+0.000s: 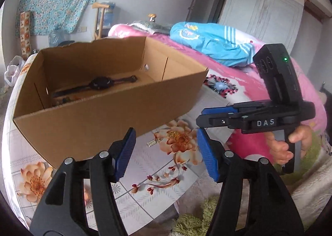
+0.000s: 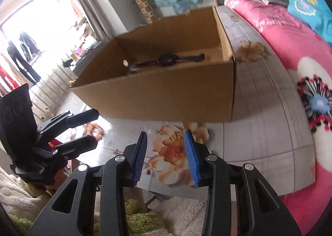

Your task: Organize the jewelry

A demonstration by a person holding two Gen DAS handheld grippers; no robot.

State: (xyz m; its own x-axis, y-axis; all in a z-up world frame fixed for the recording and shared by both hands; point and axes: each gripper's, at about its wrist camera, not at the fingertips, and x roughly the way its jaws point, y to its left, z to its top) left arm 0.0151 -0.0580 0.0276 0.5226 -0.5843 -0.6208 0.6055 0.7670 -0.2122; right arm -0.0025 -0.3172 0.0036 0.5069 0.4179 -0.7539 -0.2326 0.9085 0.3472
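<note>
Left wrist view shows the left gripper [image 1: 166,153] with its blue pads spread and nothing between them, above a floral cloth [image 1: 145,192]. A small silver spring-like piece [image 1: 152,143] and a gold trinket [image 1: 172,134] lie on the cloth just near of the cardboard box [image 1: 99,120], where a black watch [image 1: 99,84] rests inside. At right, a hand [image 1: 288,147] carries the right gripper [image 2: 166,153], whose fingers stand apart, empty, with the gold trinket [image 2: 176,137] on the cloth beyond them.
</note>
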